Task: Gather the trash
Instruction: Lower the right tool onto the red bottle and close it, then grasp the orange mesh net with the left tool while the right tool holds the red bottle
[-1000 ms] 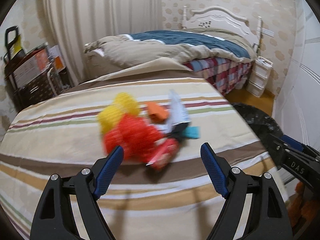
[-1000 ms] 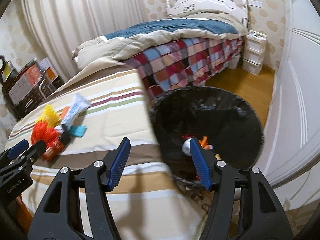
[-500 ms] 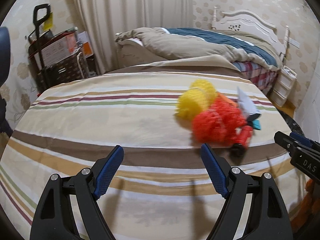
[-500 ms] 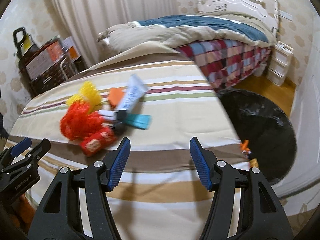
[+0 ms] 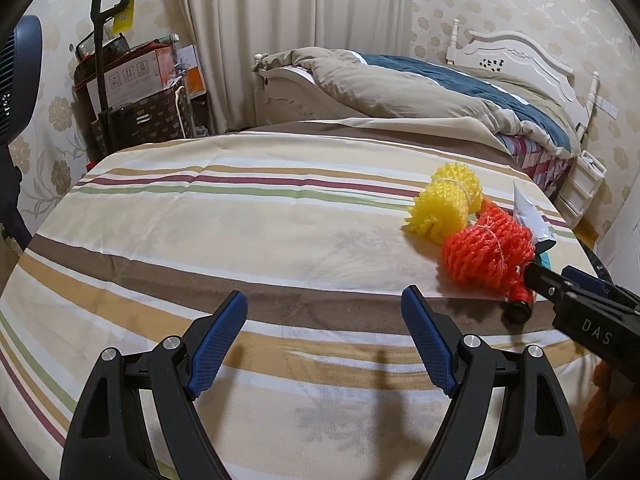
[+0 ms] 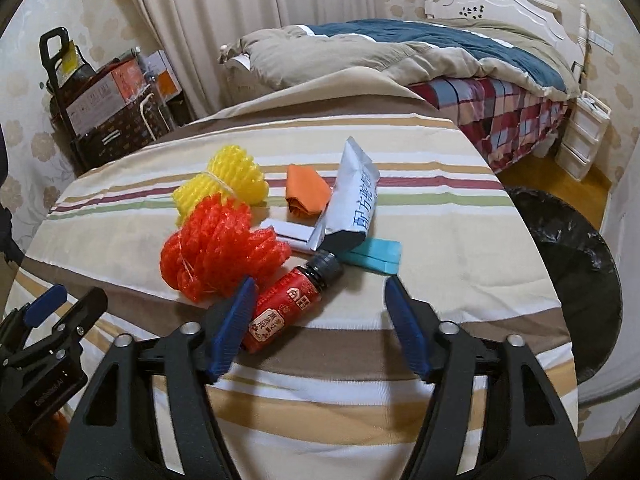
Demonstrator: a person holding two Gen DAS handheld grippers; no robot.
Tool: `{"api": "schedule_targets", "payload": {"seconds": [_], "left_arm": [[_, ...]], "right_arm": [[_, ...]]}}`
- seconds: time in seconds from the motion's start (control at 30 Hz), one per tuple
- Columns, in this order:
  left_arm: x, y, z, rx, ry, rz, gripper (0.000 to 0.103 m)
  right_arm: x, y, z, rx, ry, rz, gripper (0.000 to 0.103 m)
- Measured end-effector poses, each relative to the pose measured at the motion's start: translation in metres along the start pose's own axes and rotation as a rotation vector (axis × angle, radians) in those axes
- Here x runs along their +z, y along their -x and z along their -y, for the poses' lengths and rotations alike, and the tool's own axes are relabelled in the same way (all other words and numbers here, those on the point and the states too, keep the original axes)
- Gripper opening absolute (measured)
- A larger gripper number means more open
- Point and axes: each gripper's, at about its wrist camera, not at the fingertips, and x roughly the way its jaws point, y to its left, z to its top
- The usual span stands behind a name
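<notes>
Centre-left of right view: one red foam net (image 6: 218,250), one yellow foam net (image 6: 224,182), one red bottle (image 6: 290,304). Right gripper (image 6: 318,320) and left gripper (image 5: 324,332) both spread apart, gripping nothing.

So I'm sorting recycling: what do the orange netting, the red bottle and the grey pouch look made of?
Orange netting: soft foam mesh, matte, with an open lattice weave. Red bottle: probably glass or hard plastic, under a glossy printed label with a dark screw cap. Grey pouch: likely plastic or foil film, creased and slightly shiny.

Both wrist views look low across the striped tablecloth (image 5: 248,216), sharing it.
</notes>
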Motion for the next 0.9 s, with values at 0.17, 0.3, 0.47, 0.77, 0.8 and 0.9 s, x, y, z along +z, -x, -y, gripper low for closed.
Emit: {"api": "schedule_targets", "payload": {"seconds": [0.17, 0.3, 0.47, 0.77, 0.8, 0.9], "left_arm": [[0.000, 0.000, -0.001, 0.000, -0.001, -0.001, 0.079], [-0.001, 0.000, 0.000, -0.001, -0.004, -0.001, 0.079], [-0.002, -0.001, 0.006, 0.002, -0.022, 0.001, 0.079], [-0.003, 0.001, 0.020, -0.037, -0.048, 0.009, 0.079], [-0.003, 0.001, 0.023, -0.044, -0.052, 0.010, 0.079], [-0.004, 0.001, 0.032, -0.059, -0.065, 0.010, 0.079]], "right_arm": [[-0.006, -0.001, 0.005, -0.017, 0.002, -0.023, 0.067], [-0.007, -0.001, 0.009, -0.017, -0.004, -0.028, 0.063], [-0.004, -0.006, 0.004, 0.005, 0.023, -0.036, 0.043], [-0.011, -0.002, 0.008, 0.011, 0.054, -0.040, 0.023], [-0.012, -0.001, 0.010, 0.006, 0.050, -0.039, 0.023], [-0.015, 0.004, 0.024, -0.006, 0.024, -0.036, 0.023]]}}
